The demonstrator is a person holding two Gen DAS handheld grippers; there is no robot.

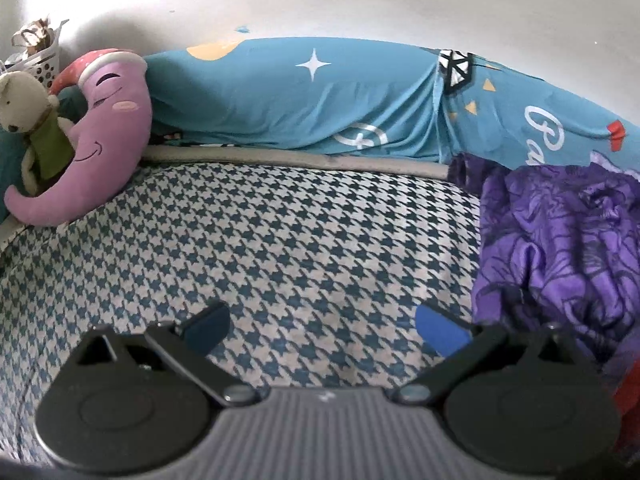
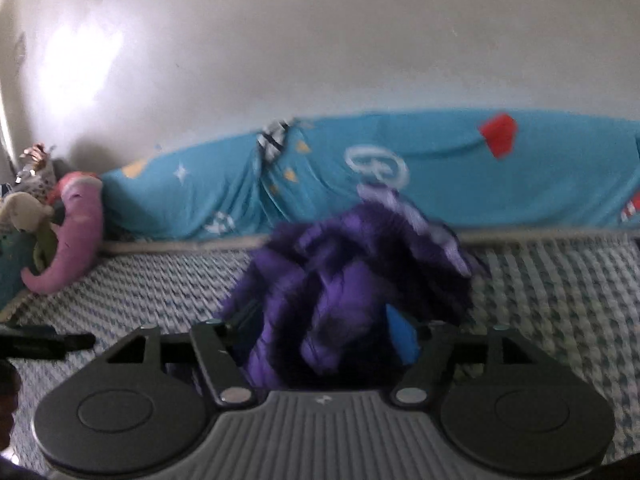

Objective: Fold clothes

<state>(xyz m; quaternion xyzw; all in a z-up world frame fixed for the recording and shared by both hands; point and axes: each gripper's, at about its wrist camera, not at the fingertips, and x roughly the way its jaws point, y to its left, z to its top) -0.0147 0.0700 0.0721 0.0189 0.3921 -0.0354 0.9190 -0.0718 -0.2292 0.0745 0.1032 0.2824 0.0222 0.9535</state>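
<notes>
Folding not started: the purple garment [image 1: 560, 248] lies crumpled on the houndstooth mattress [image 1: 260, 240], right of the moon plush [image 1: 108, 132]. Left gripper [image 1: 322, 330] spread, empty. Right gripper [image 2: 320, 344] spread around cloth, unclamped.

I see a bed [image 1: 280, 248] covered in a blue-and-white houndstooth sheet. A crumpled purple garment [image 1: 560, 256] lies on it at the right. At the far left corner a purple moon-shaped plush [image 1: 108, 140] rests on the bed with a small teddy bear [image 1: 28, 120] against it. A blue printed bolster [image 1: 320, 108] runs along the wall.
</notes>
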